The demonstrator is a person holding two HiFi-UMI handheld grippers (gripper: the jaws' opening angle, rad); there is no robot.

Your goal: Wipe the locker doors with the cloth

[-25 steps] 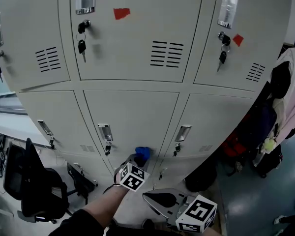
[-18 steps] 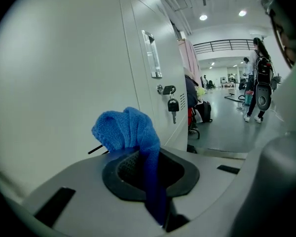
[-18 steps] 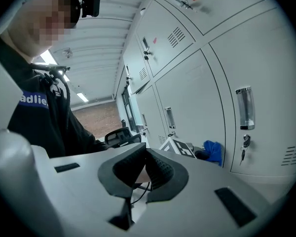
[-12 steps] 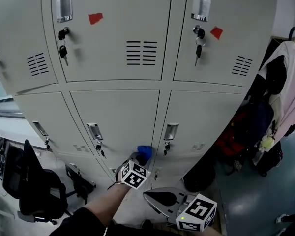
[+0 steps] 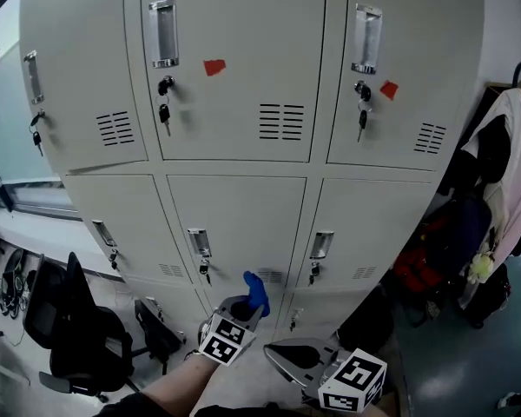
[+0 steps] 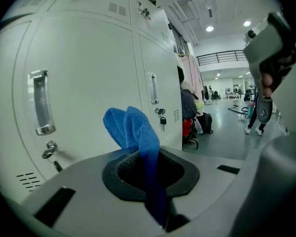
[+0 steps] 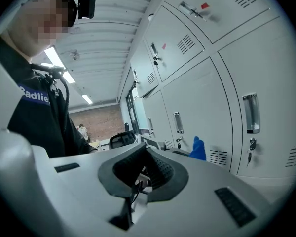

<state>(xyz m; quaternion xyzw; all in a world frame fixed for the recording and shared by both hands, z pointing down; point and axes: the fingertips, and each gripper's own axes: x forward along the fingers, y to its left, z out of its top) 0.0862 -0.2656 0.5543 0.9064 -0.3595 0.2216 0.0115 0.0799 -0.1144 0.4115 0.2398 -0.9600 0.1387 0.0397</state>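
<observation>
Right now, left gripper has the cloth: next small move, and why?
Probably ease the left gripper forward until the blue cloth presses on the locker door ahead. Its jaws are shut on the cloth, which seems to hang just short of that door.

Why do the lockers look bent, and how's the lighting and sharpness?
Head view: the wide lens bows the grey metal lockers; lighting is even. Left gripper view: fisheye circle with black corners; the blue woven cloth is sharp. Right gripper view: same fisheye; bright ceiling strip lights.
</observation>
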